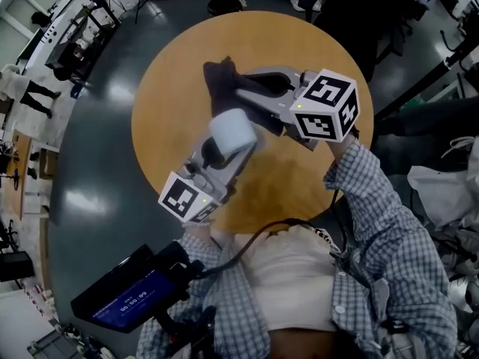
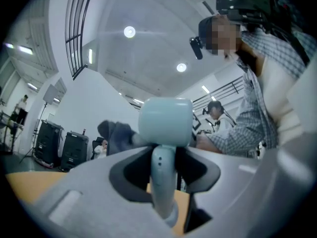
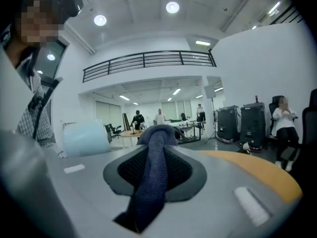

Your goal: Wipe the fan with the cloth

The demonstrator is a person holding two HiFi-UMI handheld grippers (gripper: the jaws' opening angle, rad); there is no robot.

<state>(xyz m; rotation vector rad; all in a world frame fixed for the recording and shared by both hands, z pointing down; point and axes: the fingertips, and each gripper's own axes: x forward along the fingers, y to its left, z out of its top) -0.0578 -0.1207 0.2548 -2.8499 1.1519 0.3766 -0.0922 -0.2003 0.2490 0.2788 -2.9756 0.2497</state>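
Right tool (image 3: 154,150) pinches cloth (image 3: 148,187); tail hidden inside.

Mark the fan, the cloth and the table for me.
fan (image 2: 165,120), left gripper view, on its pale blue head
cloth (image 3: 152,175), right gripper view, on the strip between the jaws
table (image 1: 161,126), head view, on its bare left side

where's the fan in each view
Head view: fan at centre, just below the cloth.
Left gripper view: fan dead centre, handle between the jaws; cloth just to its left.
Right gripper view: fan left of middle; cloth at centre between the jaws.
Shared landmark: the dark cloth, close to the fan in all three.
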